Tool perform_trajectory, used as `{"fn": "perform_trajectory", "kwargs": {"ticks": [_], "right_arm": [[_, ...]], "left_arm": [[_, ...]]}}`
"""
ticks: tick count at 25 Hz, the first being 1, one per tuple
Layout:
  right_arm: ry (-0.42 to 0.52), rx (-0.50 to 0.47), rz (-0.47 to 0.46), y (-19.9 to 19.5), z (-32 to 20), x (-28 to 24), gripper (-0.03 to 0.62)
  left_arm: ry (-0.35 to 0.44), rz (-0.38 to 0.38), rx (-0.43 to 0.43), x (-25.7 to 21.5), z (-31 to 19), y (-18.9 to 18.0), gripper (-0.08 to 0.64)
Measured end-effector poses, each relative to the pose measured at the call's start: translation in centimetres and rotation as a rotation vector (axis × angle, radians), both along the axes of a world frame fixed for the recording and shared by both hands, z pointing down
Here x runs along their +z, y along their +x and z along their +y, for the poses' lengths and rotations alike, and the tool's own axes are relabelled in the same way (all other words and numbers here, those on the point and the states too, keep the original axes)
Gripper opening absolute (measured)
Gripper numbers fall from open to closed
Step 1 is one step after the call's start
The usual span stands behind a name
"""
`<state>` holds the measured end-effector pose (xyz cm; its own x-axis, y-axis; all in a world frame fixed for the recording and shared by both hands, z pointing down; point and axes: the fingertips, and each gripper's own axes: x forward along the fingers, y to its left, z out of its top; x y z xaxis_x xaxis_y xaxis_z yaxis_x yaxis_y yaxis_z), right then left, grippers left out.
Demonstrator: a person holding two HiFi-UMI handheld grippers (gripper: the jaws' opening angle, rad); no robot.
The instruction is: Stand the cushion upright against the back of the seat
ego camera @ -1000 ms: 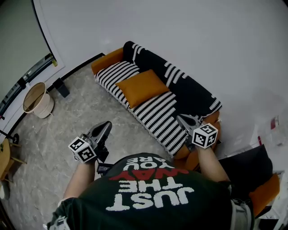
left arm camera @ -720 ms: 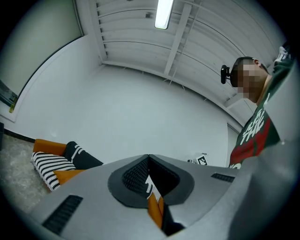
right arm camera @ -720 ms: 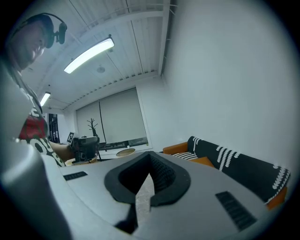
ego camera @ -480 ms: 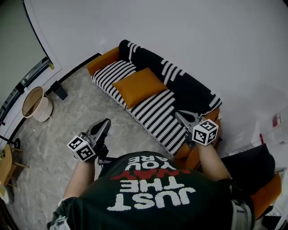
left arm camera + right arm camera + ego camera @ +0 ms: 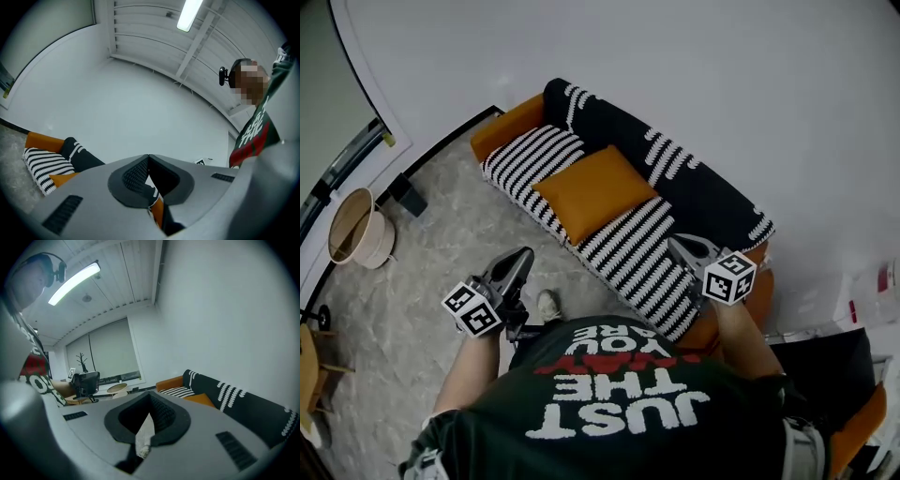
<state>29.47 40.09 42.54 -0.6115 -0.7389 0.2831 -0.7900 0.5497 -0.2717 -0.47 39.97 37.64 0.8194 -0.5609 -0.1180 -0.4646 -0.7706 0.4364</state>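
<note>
An orange cushion [image 5: 593, 190] lies flat on the seat of a sofa [image 5: 703, 202] covered in a black and white striped throw. In the left gripper view the cushion [image 5: 63, 179] shows low at the left; in the right gripper view the cushion [image 5: 200, 400] shows beyond the jaws. My left gripper [image 5: 523, 255] hangs over the floor in front of the sofa, short of the cushion, shut and empty, its tips meeting [image 5: 148, 157]. My right gripper [image 5: 675, 242] is above the seat's right end, also shut with nothing held [image 5: 151, 394].
The sofa stands against a white wall with an orange armrest [image 5: 504, 125] at its far end. A round basket [image 5: 354, 228] and a small dark box [image 5: 405, 195] sit by the left wall. A shoe [image 5: 549, 305] is on the stone floor. An orange chair [image 5: 862, 422] is at lower right.
The person has stepped toward the sofa, so the sofa and cushion sit nearer both grippers. A shoe has come into view. Both grippers stay shut.
</note>
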Motion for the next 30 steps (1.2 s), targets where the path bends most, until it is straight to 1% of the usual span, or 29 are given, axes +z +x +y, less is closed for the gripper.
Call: {"fn": "perform_trajectory", "kwargs": {"ticks": [4,6,10,13,15,20,25,28,30], "right_arm": [[-0.029,0.048,0.031,-3.2,-8.0,0.5,0.023],[-0.06,0.06,0.041,-4.4,-12.0,0.9,0.023],[-0.142,0.106,0.065,-5.6,-19.5,1.8,0.023],[-0.203,0.137,0.11,-6.3,-25.6,1.1,0.023],[-0.248,0.147,0.132,-6.6,-28.4,1.1,0.023],[-0.341,0.166,0.143,-5.5,-31.1,4.4,0.023],[-0.427,0.131,0.168,-3.4,-34.1,7.9,0.025],[-0.494,0.147,0.124,-0.8,-36.6,11.0,0.025],[-0.554,0.184,0.06,1.3,-38.1,13.9,0.025]], "left_arm": [[-0.006,0.014,0.05,0.9,-9.4,-3.0,0.011],[-0.013,0.011,0.072,0.7,-13.8,-4.4,0.011],[-0.03,-0.015,0.102,0.0,-21.3,-7.4,0.011],[-0.072,-0.012,0.106,-1.1,-27.5,-9.8,0.011],[-0.11,-0.001,0.104,-1.2,-30.6,-10.6,0.012],[-0.177,-0.001,0.116,1.2,-33.1,-10.0,0.012],[-0.232,-0.01,0.082,2.4,-35.5,-8.7,0.012],[-0.248,-0.034,0.044,2.6,-36.6,-7.7,0.011],[-0.256,-0.061,0.014,2.9,-37.3,-6.8,0.012]]}}
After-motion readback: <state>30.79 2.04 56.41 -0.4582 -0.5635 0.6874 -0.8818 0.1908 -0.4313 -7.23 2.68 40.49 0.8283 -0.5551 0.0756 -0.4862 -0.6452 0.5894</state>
